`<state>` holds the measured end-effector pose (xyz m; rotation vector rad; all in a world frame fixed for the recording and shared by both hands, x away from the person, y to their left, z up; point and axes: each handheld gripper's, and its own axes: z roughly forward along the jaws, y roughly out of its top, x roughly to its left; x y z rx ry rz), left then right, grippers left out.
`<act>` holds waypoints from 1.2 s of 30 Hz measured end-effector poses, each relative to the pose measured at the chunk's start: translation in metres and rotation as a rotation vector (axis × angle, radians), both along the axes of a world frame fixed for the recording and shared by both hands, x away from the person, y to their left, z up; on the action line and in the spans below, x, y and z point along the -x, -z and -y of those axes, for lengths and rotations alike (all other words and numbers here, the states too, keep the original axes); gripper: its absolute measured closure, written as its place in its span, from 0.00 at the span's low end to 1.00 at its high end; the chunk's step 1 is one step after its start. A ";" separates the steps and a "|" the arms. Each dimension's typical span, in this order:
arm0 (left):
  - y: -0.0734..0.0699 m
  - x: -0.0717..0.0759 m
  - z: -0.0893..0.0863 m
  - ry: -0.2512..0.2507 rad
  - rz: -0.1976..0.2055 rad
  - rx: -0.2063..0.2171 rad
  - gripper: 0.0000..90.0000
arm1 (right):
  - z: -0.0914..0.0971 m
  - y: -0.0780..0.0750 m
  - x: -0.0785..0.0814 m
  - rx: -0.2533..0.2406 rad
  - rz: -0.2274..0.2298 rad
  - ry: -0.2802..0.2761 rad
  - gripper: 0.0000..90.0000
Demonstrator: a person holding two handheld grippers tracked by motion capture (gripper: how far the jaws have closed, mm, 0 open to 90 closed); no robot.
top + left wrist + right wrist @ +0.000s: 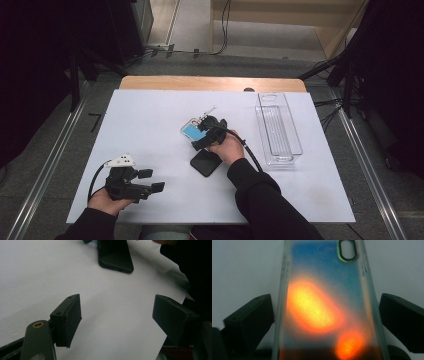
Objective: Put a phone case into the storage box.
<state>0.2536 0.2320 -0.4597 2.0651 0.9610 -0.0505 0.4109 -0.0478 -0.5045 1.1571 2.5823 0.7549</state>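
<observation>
Right claw (325, 315) wide astride one blue-orange case (324, 302); left claw (117, 315) wide; one black case (115, 255).

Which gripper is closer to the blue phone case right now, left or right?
Right. The right gripper straddles the blue phone case, jaws open on either side. The left gripper sits far off near the table's near-left edge, open and empty.

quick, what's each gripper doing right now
Left gripper: open, nothing between its fingers, low over the white table.
Right gripper: open, fingers either side of the blue phone case, not pressing it.
</observation>
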 end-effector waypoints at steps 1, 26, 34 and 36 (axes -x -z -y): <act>0.000 0.000 0.000 -0.002 0.000 0.003 0.26 | 0.000 0.000 0.001 -0.008 0.006 -0.003 0.04; -0.001 -0.003 0.004 -0.015 -0.009 -0.005 0.26 | 0.036 -0.049 0.003 -0.190 -0.008 -0.026 0.16; -0.005 -0.010 0.009 -0.030 -0.024 0.015 0.26 | 0.052 -0.063 0.018 -0.205 -0.001 -0.045 0.16; -0.005 -0.011 0.011 -0.037 -0.025 0.014 0.26 | 0.060 -0.066 0.028 -0.216 -0.007 -0.049 0.16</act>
